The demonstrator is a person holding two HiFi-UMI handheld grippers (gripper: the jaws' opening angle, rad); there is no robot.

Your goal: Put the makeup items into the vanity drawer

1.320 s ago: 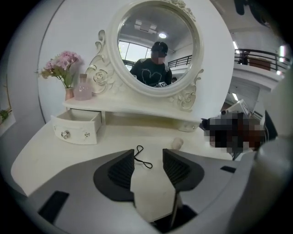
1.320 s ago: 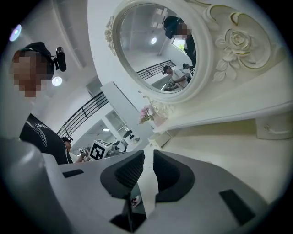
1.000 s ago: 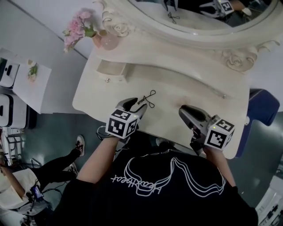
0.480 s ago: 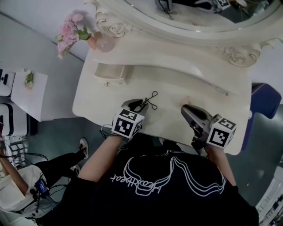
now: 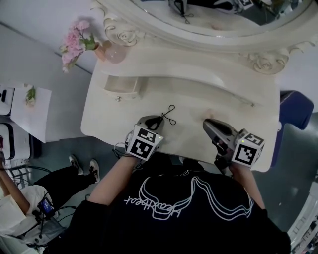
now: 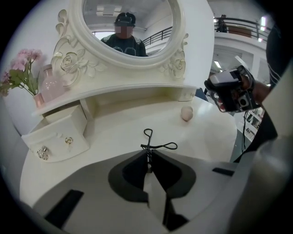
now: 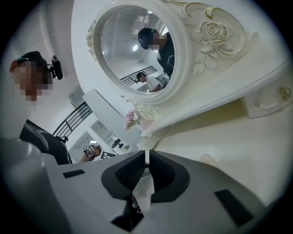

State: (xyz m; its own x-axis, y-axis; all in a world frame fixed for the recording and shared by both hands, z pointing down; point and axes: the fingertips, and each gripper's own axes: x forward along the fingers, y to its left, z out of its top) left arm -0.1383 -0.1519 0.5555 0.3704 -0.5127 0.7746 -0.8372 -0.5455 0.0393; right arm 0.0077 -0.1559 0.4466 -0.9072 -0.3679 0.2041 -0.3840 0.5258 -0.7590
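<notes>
A black eyelash curler [image 5: 169, 113] lies on the cream vanity top [image 5: 109, 119], its loops [image 6: 153, 145] pointing away from me. My left gripper [image 5: 158, 120] has just been closing, and its jaws now pinch the curler's stem [image 6: 148, 155]. A pale pink makeup sponge [image 6: 186, 113] rests further right, near the raised shelf. My right gripper [image 5: 208, 124] hovers over the top's right part, shut with nothing between its fingers [image 7: 146, 157]; the sponge [image 7: 208, 160] peeks out past it. The small drawer [image 5: 121, 85] at the left stands pulled out.
An oval mirror [image 5: 223, 15] with carved roses rises behind the shelf. A pink vase with flowers [image 5: 107, 49] stands at the back left. A blue seat [image 5: 293, 111] is at the right, a white side cabinet [image 5: 30, 109] and a person's legs [image 5: 64, 178] at the left.
The left gripper's jaws have closed onto the eyelash curler's stem and the gripper has rolled a little. The right gripper has stayed put.
</notes>
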